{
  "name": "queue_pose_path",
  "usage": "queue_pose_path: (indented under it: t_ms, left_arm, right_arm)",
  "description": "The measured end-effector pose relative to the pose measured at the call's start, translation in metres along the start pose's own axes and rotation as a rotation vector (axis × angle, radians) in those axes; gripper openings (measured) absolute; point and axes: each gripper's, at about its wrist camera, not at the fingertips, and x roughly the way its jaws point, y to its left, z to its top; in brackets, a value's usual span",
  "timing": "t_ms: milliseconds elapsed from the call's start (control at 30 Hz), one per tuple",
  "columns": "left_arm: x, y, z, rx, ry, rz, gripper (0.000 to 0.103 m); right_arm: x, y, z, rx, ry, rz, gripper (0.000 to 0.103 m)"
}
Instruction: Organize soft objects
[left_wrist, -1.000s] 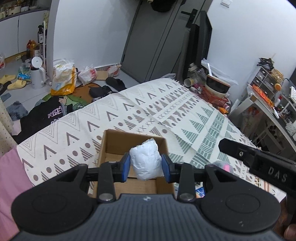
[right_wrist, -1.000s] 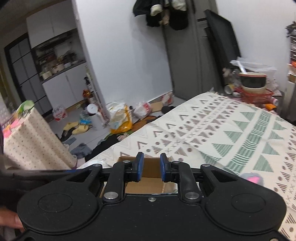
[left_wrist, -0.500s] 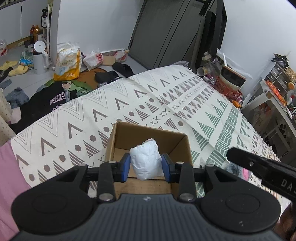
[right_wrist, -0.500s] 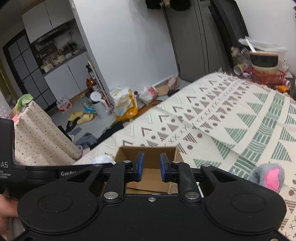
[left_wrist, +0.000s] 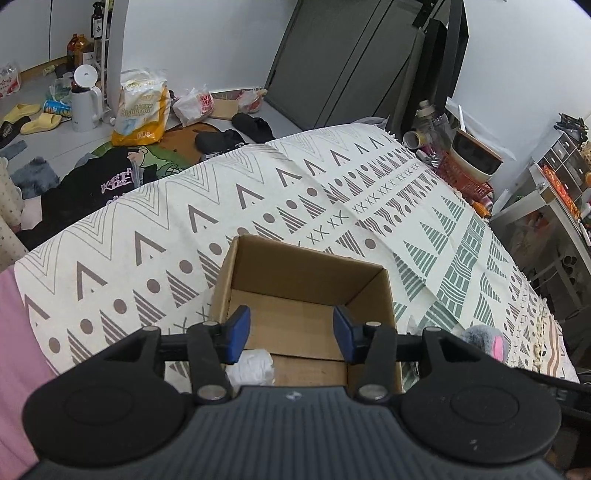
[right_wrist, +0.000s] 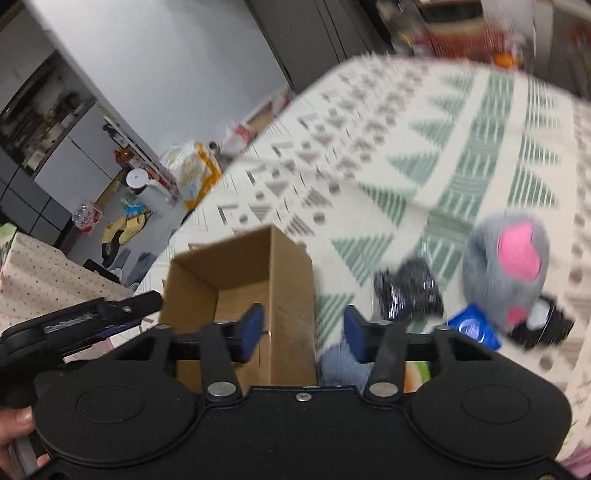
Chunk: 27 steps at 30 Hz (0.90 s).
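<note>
Left gripper hangs wide open and empty over the cardboard box, with the white crumpled bundle lying on the box floor right under its near-left pad. Right gripper is spread wide too, holding nothing, straddling the box's right wall. Past it on the patterned bedspread sit a bluish soft thing, a black shiny packet and the grey plush with the pink heart: all look light and squishy, so I'd pinch the plush across its fat middle.
</note>
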Motion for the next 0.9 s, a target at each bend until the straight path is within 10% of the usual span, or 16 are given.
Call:
queue_pose_path:
  t_ms: [767,900]
  left_arm:
    - [0.001,0.017,-0.005,-0.037,0.041,0.033,0.053]
    - [0.003,0.014,-0.006,-0.025,0.045,0.033,0.053]
  right_arm:
    - [0.078,-0.039,-0.019,0.031,0.268,-0.042,0.031]
    - [0.075,-0.036,-0.022,-0.027,0.251,-0.044,0.012]
